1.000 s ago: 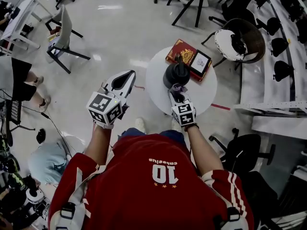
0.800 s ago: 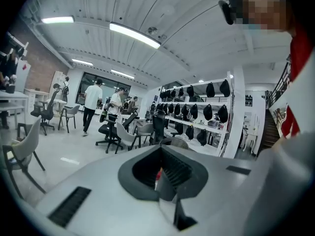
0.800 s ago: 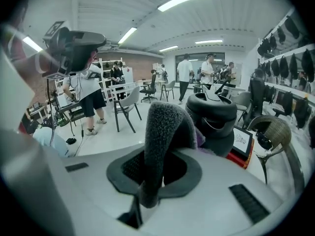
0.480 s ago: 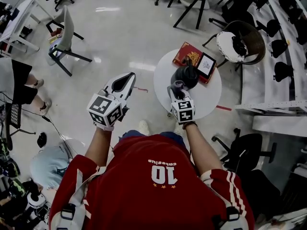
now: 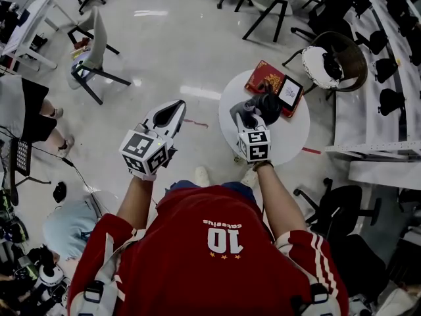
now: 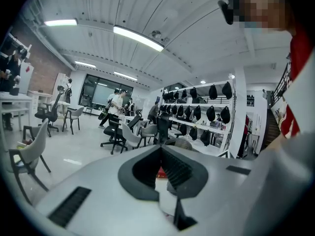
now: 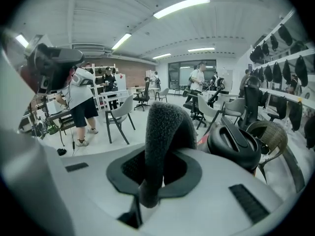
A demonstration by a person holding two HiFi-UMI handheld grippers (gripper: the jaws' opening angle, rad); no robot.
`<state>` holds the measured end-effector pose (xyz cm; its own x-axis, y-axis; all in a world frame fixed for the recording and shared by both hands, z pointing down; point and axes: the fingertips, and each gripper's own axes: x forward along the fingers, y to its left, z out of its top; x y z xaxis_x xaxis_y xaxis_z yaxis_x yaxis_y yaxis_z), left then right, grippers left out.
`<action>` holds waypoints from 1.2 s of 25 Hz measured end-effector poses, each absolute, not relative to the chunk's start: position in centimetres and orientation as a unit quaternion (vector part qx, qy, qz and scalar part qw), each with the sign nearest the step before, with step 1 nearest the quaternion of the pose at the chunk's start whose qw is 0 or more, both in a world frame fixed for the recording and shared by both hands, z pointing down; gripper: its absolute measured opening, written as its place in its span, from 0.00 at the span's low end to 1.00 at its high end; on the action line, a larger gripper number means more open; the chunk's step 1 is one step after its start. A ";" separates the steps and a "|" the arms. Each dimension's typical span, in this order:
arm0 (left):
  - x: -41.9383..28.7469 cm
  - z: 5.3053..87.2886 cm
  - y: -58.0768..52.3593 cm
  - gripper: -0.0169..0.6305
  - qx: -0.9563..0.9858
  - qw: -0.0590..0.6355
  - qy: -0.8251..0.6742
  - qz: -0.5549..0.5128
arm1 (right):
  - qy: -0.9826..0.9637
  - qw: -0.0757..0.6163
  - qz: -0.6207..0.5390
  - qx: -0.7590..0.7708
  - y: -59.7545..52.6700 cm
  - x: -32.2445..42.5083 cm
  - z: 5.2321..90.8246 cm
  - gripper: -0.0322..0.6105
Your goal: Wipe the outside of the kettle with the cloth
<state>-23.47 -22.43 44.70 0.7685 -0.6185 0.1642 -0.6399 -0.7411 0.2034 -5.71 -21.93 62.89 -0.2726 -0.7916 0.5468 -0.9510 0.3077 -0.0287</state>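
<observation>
A black kettle [image 5: 268, 106] stands on a small round white table [image 5: 289, 137]. My right gripper [image 5: 242, 112] is shut on a grey cloth [image 5: 248, 105], which lies against the kettle's left side. In the right gripper view the cloth [image 7: 166, 127] sticks up from between the jaws of that gripper [image 7: 162, 154], and the kettle [image 7: 234, 143] with its lid and handle sits just to the right. My left gripper [image 5: 175, 105] hangs over the floor left of the table. It is shut with nothing in it, as the left gripper [image 6: 161, 150] view also shows.
A red book [image 5: 265, 77] and a dark tablet [image 5: 290, 91] lie on the table behind the kettle. A wicker chair [image 5: 335, 58] stands at the back right, white shelving [image 5: 388, 110] at the right, a black office chair [image 5: 332, 210] nearby, and a grey chair [image 5: 93, 45] at the left.
My right gripper has slid the cloth from the kettle's near side round to its left side. The left gripper has stayed where it was.
</observation>
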 end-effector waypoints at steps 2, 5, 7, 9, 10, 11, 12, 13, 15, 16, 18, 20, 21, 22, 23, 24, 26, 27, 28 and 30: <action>-23.7 44.6 -22.4 0.04 0.932 0.124 -0.337 0.042 | -0.782 0.220 0.173 0.557 -22.1 -6.2 62.3 0.13; -23.9 44.6 -22.3 0.04 0.932 0.126 -0.337 0.040 | -0.791 0.222 0.162 0.547 -21.9 -7.0 61.5 0.13; -23.8 44.6 -22.0 0.04 0.933 0.126 -0.336 0.039 | -0.798 0.224 0.151 0.539 -21.5 -7.5 61.1 0.13; -23.4 44.5 -21.9 0.04 0.933 0.127 -0.334 0.036 | -0.803 0.227 0.140 0.534 -21.1 -7.7 60.6 0.13; -23.1 44.4 -21.8 0.04 0.934 0.128 -0.332 0.034 | -0.805 0.227 0.134 0.532 -20.9 -7.7 60.2 0.13; -22.9 44.3 -21.8 0.04 0.935 0.129 -0.330 0.032 | -0.807 0.227 0.128 0.530 -20.7 -7.6 59.7 0.13; -22.6 44.2 -21.8 0.04 0.935 0.130 -0.328 0.029 | -0.809 0.225 0.122 0.529 -20.6 -7.6 59.2 0.13; -22.3 44.2 -21.8 0.04 0.936 0.130 -0.327 0.028 | -0.811 0.222 0.115 0.529 -20.5 -7.4 58.5 0.13; -21.4 44.0 -21.7 0.04 0.937 0.127 -0.323 0.027 | -0.814 0.215 0.102 0.530 -20.4 -6.7 57.2 0.13; -20.8 44.0 -21.6 0.04 0.938 0.126 -0.322 0.027 | -0.815 0.210 0.097 0.531 -20.4 -6.3 56.5 0.13; -19.5 43.8 -21.5 0.04 0.939 0.124 -0.319 0.028 | -0.818 0.197 0.089 0.533 -20.4 -5.3 55.0 0.13; -18.2 43.5 -21.5 0.04 0.940 0.121 -0.319 0.026 | -0.822 0.182 0.083 0.533 -20.5 -4.3 53.4 0.13; -17.4 43.4 -21.5 0.04 0.940 0.119 -0.320 0.025 | -0.825 0.177 0.078 0.531 -20.6 -3.8 52.7 0.13; -16.6 43.2 -21.5 0.04 0.940 0.118 -0.321 0.023 | -0.828 0.173 0.072 0.529 -20.5 -3.3 52.0 0.13; -15.8 43.0 -21.5 0.04 0.940 0.117 -0.321 0.021 | -0.831 0.170 0.065 0.526 -20.4 -2.8 51.4 0.13; -14.9 42.9 -21.4 0.04 0.940 0.116 -0.321 0.020 | -0.834 0.167 0.059 0.523 -20.3 -2.1 50.8 0.13; -13.1 42.6 -21.2 0.04 0.940 0.116 -0.320 0.020 | -0.838 0.160 0.052 0.520 -20.3 -0.7 49.6 0.13; -12.1 42.4 -21.1 0.04 0.940 0.115 -0.320 0.019 | -0.839 0.158 0.050 0.518 -20.4 0.1 49.2 0.13; -11.2 42.3 -21.0 0.04 0.940 0.115 -0.320 0.018 | -0.840 0.157 0.049 0.518 -20.4 0.9 48.9 0.13; -9.1 42.3 -20.7 0.04 0.940 0.116 -0.320 0.016 | -0.841 0.156 0.047 0.516 -20.4 2.9 48.7 0.13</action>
<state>-9.13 -20.68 42.27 0.7951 -0.5974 0.1042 -0.6048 -0.7687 0.2079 2.93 -20.42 48.71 -0.4178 -0.8535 0.3114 -0.8829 0.4623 0.0826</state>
